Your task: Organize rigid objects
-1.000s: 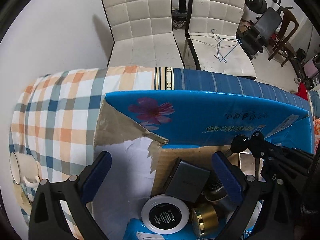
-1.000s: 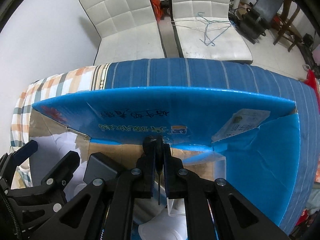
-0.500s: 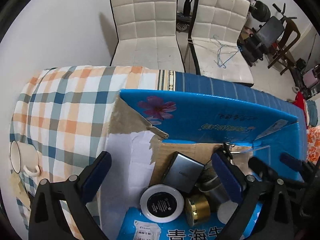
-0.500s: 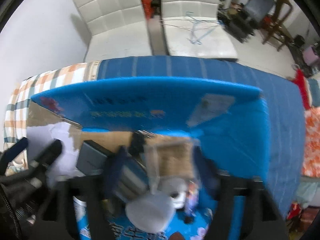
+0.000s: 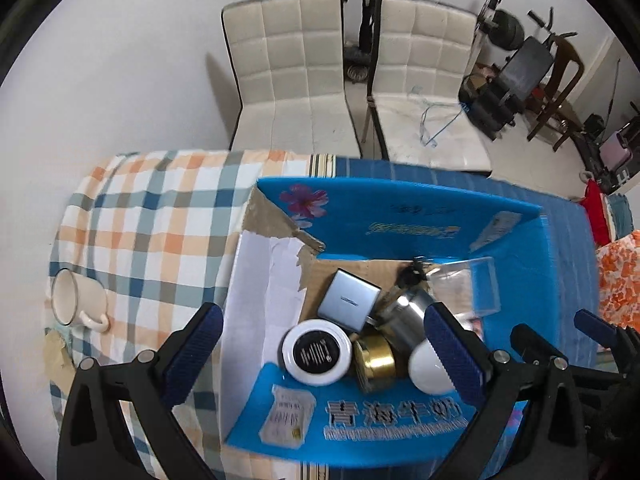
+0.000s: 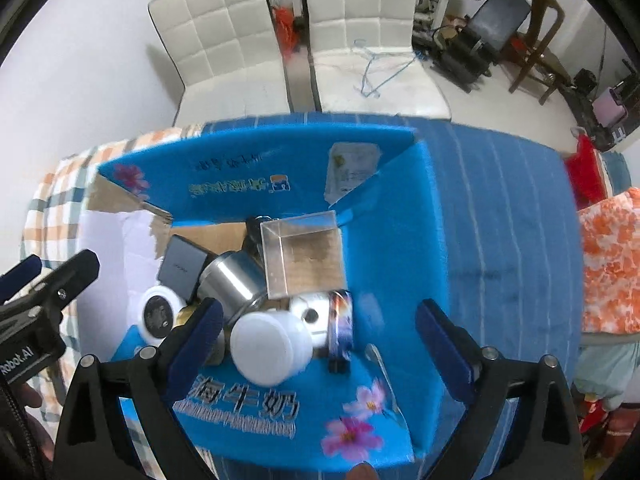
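An open blue cardboard box (image 5: 416,216) (image 6: 280,160) stands on the table. Inside lie a grey flat case (image 5: 349,299) (image 6: 182,266), a round white-rimmed black tin (image 5: 317,351) (image 6: 157,314), a gold jar (image 5: 376,362), a steel cup (image 5: 408,312) (image 6: 232,284), a white dome-shaped object (image 5: 428,368) (image 6: 270,346), a clear plastic box (image 5: 466,290) (image 6: 304,254) and a dark key-like item (image 5: 410,274). My left gripper (image 5: 324,356) is open and empty above the box's near edge. My right gripper (image 6: 320,344) is open and empty above the box's right half.
A white mug (image 5: 76,300) lies on its side on the plaid cloth (image 5: 152,216) at the left. Blue striped cloth (image 6: 500,220) covers the table's right side. Two white chairs (image 5: 292,80) stand behind the table. An orange patterned fabric (image 6: 612,260) is at the right.
My right gripper was shut on the dark key-like item over the box; it has opened, the item now lies inside, and both grippers have pulled back and up.
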`<state>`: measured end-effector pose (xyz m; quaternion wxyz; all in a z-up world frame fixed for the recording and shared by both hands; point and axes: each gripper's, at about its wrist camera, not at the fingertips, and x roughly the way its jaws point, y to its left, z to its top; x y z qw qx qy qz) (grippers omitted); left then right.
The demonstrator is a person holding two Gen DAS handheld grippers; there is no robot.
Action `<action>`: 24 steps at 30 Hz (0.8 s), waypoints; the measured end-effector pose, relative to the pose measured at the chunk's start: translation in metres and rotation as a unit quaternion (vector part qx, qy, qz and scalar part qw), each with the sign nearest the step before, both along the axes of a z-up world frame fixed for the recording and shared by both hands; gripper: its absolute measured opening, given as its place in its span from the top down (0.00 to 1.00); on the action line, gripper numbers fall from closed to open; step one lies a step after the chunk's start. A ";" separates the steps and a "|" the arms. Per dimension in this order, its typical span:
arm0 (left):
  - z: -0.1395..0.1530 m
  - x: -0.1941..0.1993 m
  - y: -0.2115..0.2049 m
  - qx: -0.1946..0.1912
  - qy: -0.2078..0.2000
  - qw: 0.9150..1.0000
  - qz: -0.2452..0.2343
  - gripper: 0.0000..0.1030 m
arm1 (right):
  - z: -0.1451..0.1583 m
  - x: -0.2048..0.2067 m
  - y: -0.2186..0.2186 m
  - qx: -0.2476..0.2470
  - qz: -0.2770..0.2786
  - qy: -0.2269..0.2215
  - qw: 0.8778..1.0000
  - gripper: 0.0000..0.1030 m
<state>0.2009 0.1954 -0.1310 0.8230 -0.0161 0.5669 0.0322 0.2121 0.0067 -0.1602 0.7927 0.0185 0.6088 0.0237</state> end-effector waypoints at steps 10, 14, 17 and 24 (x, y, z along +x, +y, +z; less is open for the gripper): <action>0.105 -0.076 -0.015 -0.014 -0.080 0.997 0.000 0.00 | 0.133 -0.079 -0.021 0.032 0.003 -0.105 0.994 0.04; 0.135 -0.098 -0.014 -0.004 -0.099 0.995 0.007 0.00 | 0.168 -0.106 -0.024 0.033 0.005 -0.129 0.991 0.04; 0.150 -0.113 -0.013 -0.004 -0.109 0.994 0.012 0.00 | 0.186 -0.125 -0.026 0.039 0.006 -0.134 0.990 0.04; 0.172 -0.143 -0.014 0.002 -0.125 0.992 0.019 0.00 | 0.213 -0.157 -0.036 0.040 0.003 -0.154 0.987 0.04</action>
